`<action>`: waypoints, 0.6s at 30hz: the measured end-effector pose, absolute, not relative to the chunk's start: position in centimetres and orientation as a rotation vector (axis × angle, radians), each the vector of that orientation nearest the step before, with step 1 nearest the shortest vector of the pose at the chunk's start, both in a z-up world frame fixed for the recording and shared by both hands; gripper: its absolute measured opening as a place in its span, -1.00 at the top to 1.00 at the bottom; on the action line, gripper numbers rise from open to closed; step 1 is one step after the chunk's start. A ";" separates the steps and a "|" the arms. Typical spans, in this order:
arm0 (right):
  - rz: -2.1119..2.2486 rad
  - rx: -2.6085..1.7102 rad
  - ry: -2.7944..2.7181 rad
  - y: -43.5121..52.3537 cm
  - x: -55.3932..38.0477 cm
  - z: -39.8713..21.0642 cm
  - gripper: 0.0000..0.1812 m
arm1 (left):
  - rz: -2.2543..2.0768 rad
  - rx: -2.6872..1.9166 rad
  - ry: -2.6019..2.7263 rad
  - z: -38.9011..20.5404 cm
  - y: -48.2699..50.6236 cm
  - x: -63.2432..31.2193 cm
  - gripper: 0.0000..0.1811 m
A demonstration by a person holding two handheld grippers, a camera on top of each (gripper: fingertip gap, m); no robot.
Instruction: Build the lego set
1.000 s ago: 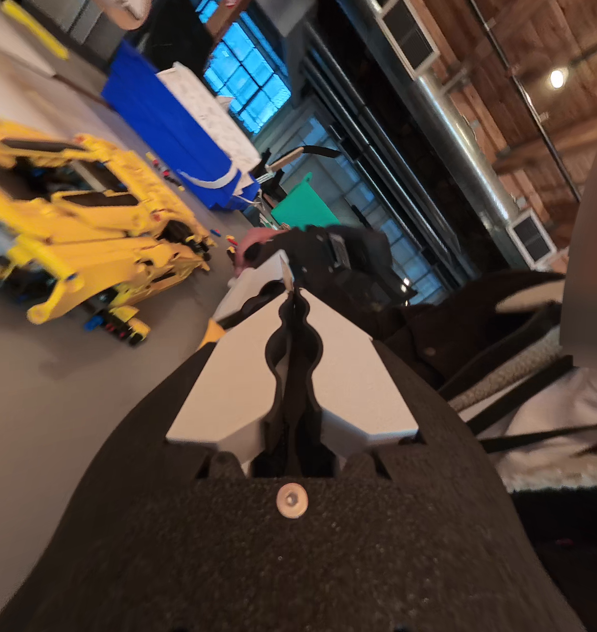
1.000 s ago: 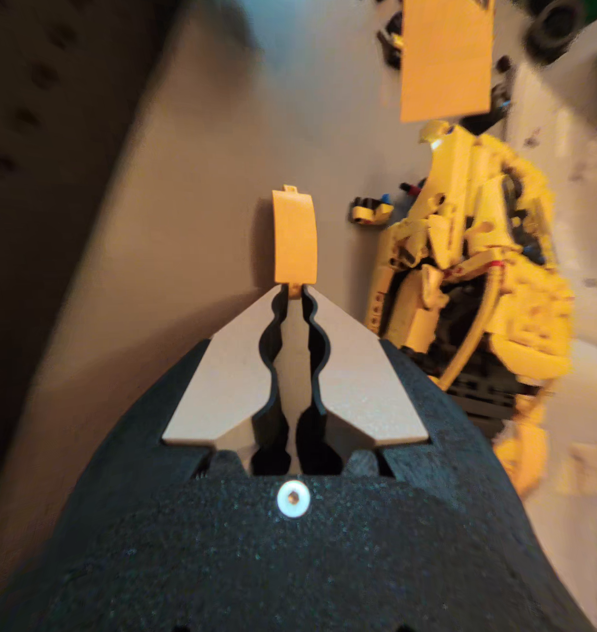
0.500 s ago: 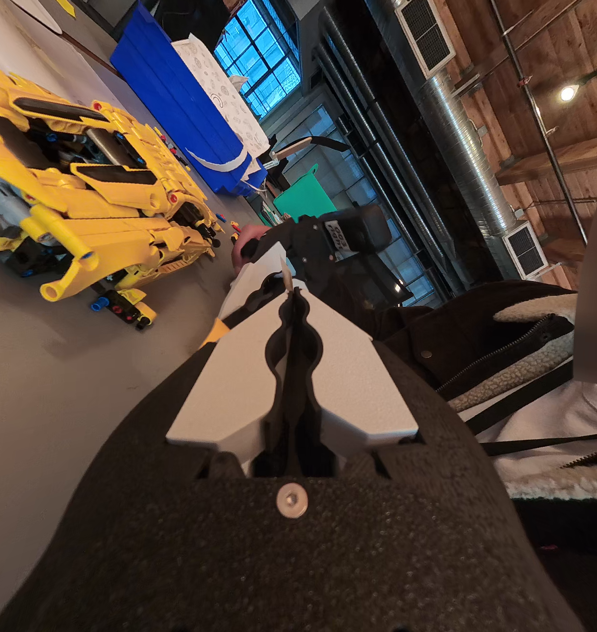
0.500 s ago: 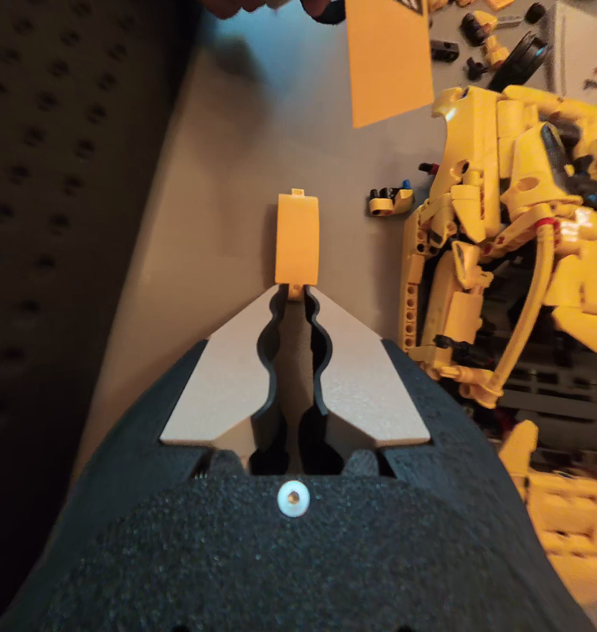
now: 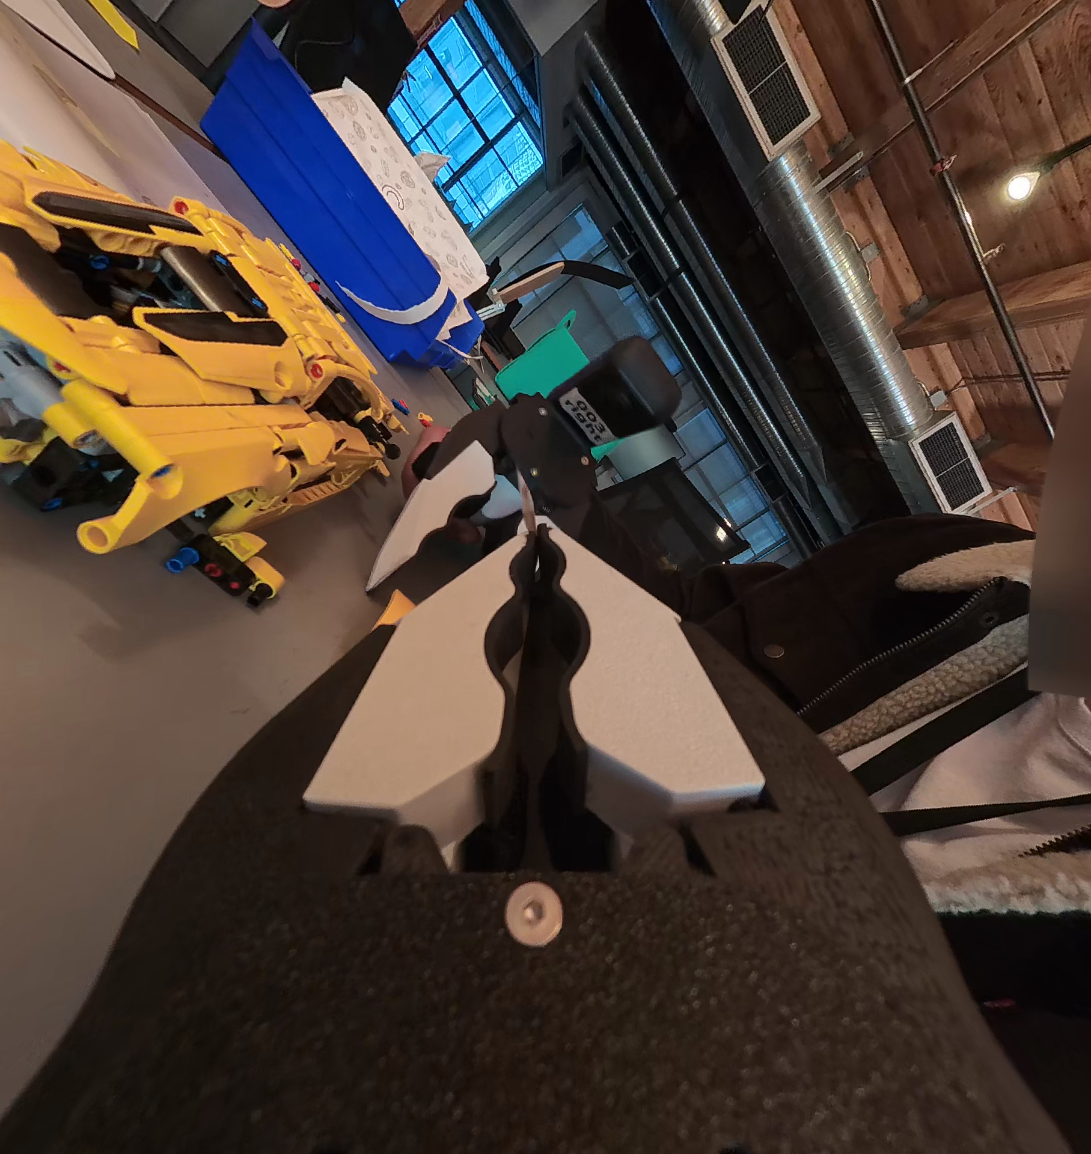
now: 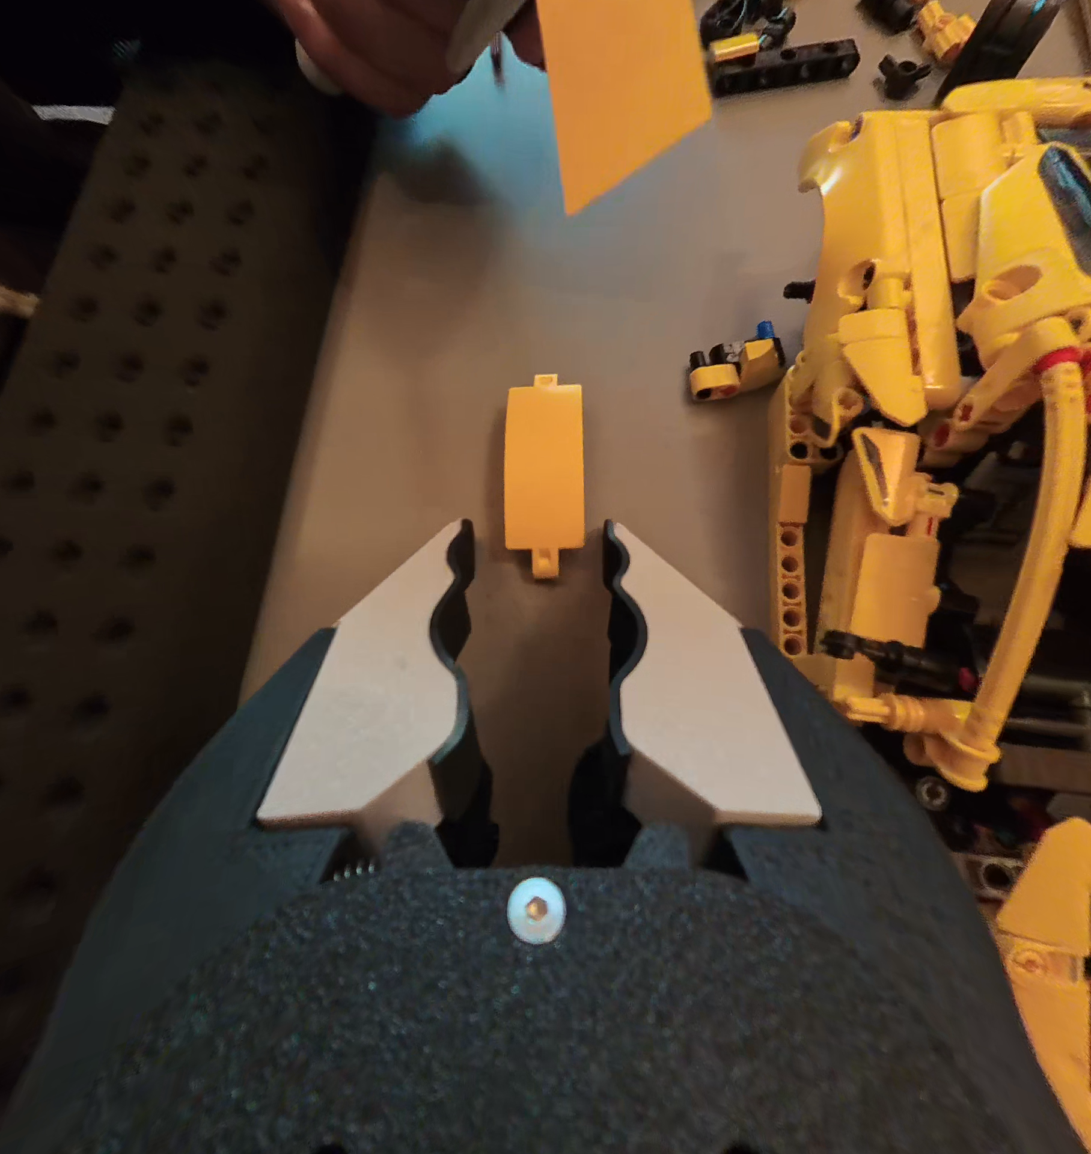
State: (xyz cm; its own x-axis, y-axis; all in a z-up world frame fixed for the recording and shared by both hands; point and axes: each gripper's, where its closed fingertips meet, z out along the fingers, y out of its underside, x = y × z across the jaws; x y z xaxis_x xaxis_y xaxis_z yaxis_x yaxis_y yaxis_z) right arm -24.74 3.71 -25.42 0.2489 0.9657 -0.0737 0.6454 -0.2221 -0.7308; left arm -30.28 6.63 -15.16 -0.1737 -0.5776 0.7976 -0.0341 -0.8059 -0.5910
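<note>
The only writing sat on a white label on the black camera block (image 5: 599,406) of the right gripper (image 5: 468,499) as seen from the left wrist view, and a patterned white sheet (image 5: 399,187) draped over a blue bin (image 5: 318,187) at the table's far edge; the left gripper (image 5: 538,537) was clenched on a thin sheet seen only edge-on between its tips, which the right wrist view showed as a yellow-orange sheet (image 6: 624,93) hanging above the grey table (image 6: 468,325) beside a hand (image 6: 393,50); the right gripper (image 6: 535,531) stood released, jaws spread, with a curved yellow panel (image 6: 544,468) lying flat on the table just beyond its tips, apart from both; the yellow lego model (image 6: 942,499) lay toward the table's right side in that view, a small yellow and black subassembly (image 6: 736,368) between it and the panel; loose black pieces (image 6: 780,62) lay near the far edge; only the left wrist view showed windows (image 5: 468,131), a silver duct (image 5: 842,293) and a dark jacket (image 5: 811,624)
</note>
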 end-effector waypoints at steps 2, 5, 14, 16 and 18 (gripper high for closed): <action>0.679 -1.932 -1.467 4.0 -24.8 -25.4 0.65 | -2.039 -1.731 0.699 -15.2 6.6 -30.3 1.00; 0.616 -1.906 -1.479 4.3 -24.9 -25.5 0.73 | -2.040 -1.731 0.697 -15.2 6.7 -30.3 1.00; 0.526 -1.793 -1.423 5.3 -24.7 -22.2 0.73 | -2.046 -1.746 0.695 -15.4 6.7 -30.2 1.00; 0.494 -1.780 -1.409 5.6 -24.6 -21.9 0.74 | -2.061 -1.749 0.688 -15.4 6.7 -30.2 1.00; 0.454 -1.762 -1.400 5.8 -24.6 -21.5 0.74 | -2.104 -1.740 0.671 -15.2 6.6 -30.1 1.00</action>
